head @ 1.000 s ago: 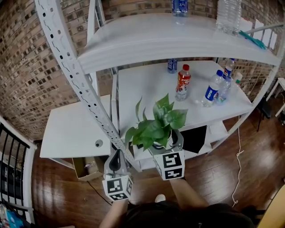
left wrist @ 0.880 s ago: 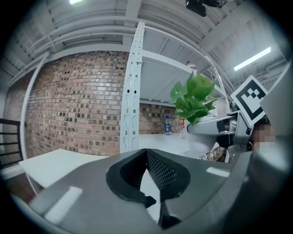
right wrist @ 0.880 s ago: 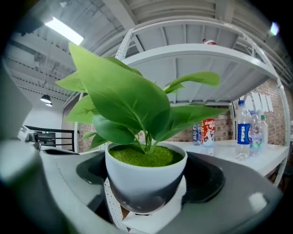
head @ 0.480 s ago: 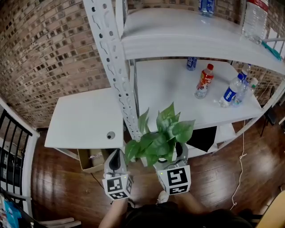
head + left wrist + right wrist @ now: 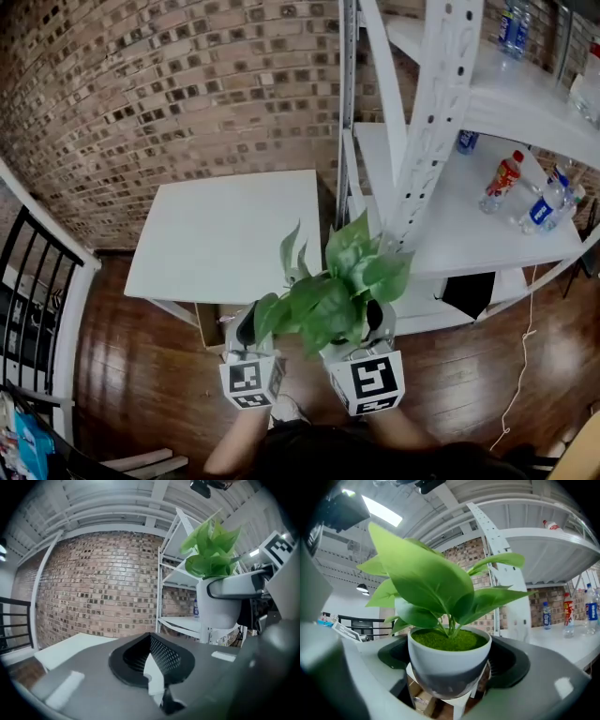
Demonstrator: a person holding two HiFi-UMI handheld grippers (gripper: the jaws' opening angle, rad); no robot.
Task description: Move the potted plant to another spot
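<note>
Head view, left to right: white tabletop against a brick wall, then the left hand-held gripper, the plant, the right hand-held gripper, and the shelf with bottles.

Left hand-held gripper: jaws drawn close together, nothing between them. Right hand-held gripper: jaws spread wide and clamped on the plant's white pot.

Plant position: held in the air, resting on no surface, in front of the tabletop's right front corner and the shelf upright.

Handling (judgement):
- Pot is small, so probably light.
- Wall looks smooth and glossy, so it could slip under a loose grip.
- Pot narrows toward the base, so a hold on the wall under the rim should stop it sliding down.
- Material cannot be told; if ceramic, a knock on setting down could chip it.
- Leaves are soft and spread wider than the pot. They are no place to grip, and they could brush the shelf upright.

View differences:
- Head view hides the pot under foliage, but it alone shows the tabletop's bare top and how plant, tabletop and shelf lie.
- Left gripper view gives the pot side-on, with the right jaw banding it below the rim.
- Right gripper view shows the green filling, the pot wall between both jaws, and the bottles off to the right.
</note>
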